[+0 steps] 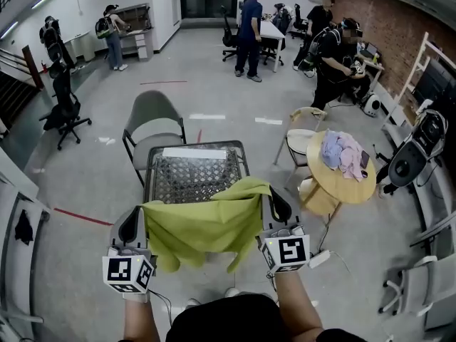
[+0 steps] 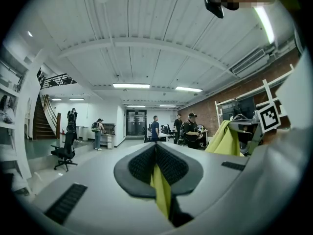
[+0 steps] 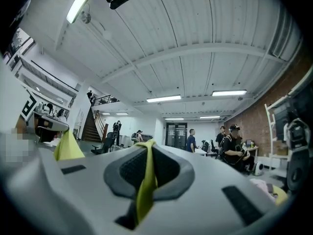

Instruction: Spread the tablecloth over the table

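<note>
A yellow-green tablecloth hangs stretched between my two grippers, in front of a small dark metal-mesh table. My left gripper is shut on the cloth's left corner. My right gripper is shut on its right corner, a little higher. In the left gripper view a strip of cloth is pinched between the shut jaws. The right gripper view shows the cloth clamped the same way. The cloth's lower edge sags below the table's near rim and hides it.
A grey chair stands behind the mesh table. A round wooden table with pink and blue cloths on it is to the right, with a chair beside it. Several people stand in the far room. Shelving runs along the right wall.
</note>
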Tool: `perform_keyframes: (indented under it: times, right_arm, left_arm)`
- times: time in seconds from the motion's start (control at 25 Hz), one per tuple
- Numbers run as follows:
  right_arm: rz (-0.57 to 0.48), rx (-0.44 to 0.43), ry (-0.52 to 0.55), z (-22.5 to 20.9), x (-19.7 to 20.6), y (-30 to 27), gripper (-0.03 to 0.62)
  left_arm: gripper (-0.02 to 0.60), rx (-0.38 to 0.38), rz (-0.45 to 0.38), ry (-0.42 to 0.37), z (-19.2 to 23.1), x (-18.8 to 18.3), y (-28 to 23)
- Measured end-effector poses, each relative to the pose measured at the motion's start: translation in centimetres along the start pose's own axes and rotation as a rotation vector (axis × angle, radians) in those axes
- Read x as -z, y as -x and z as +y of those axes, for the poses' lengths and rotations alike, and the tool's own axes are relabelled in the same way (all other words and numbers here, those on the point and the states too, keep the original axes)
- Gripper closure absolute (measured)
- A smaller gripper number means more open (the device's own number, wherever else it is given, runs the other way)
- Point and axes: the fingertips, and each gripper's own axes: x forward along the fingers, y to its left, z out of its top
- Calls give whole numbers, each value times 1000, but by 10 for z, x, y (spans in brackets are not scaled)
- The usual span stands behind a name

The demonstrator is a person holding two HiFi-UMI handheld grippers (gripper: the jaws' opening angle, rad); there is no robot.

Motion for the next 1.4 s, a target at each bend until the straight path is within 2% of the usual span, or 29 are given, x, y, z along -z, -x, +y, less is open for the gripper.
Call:
perform_keyframes:
  times: [0.36,0.6,1.0,1.4]
  right_arm:
    - [-6,17,-24,-39,13,2,582]
    - [12,49,-16,-58,22,-11,582]
    - [49,113,16,-60,36,-68,582]
    - [99,175,58,-50,48,-154,582]
  left_arm:
    - [569,-50,23,-29,-16,5,-13]
    - [569,-61,23,-38,-9,11,-29]
    - [569,-56,39,-7,47,29,-83]
    - [569,7,68,0,113,45,-156]
